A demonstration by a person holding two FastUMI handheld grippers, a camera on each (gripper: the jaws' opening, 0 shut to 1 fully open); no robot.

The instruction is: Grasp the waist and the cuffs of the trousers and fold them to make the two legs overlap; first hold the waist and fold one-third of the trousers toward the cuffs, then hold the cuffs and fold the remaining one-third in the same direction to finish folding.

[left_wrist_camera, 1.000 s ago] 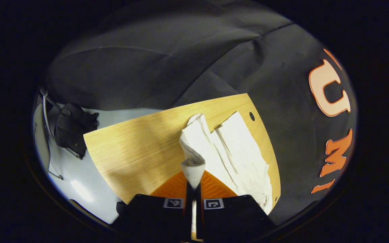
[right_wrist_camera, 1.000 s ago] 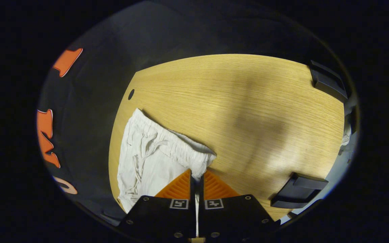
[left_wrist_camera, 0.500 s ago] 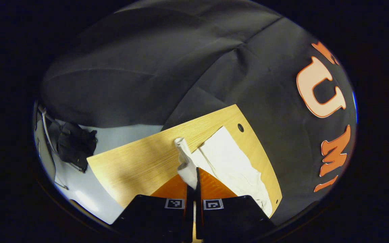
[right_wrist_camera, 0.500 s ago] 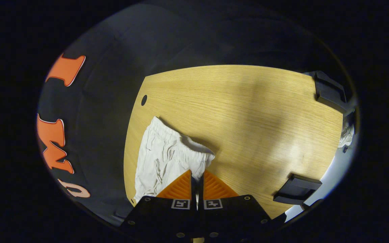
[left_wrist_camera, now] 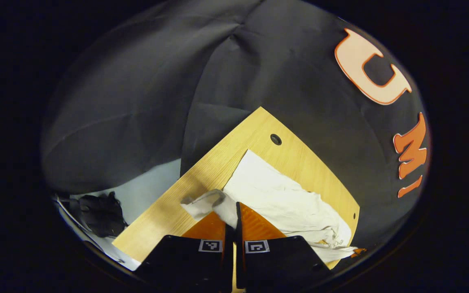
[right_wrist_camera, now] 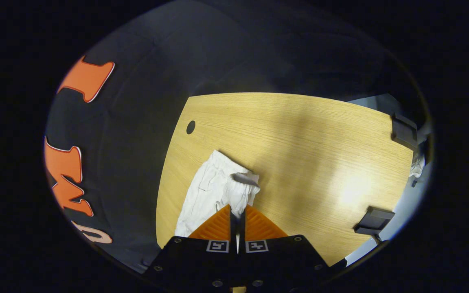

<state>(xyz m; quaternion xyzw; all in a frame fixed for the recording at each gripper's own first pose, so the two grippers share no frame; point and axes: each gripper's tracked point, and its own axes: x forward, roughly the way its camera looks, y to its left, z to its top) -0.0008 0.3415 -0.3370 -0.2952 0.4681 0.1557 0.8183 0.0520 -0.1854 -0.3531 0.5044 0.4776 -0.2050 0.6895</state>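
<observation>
White trousers [left_wrist_camera: 283, 199] pinched in both jaws, draped on wooden table [right_wrist_camera: 307, 138]

Both gripper views look down, close; sharing table [left_wrist_camera: 291, 158] and trousers [right_wrist_camera: 214, 191].

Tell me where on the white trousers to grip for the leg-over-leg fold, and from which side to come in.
Grip the trousers at their two ends: the gathered waistband corner, where the right claw is pinched, and a cuff edge, where the left claw is pinched. Come in from the open table side, low along the wood; the bunched elastic and the hem probably give the firmest bite.
</observation>
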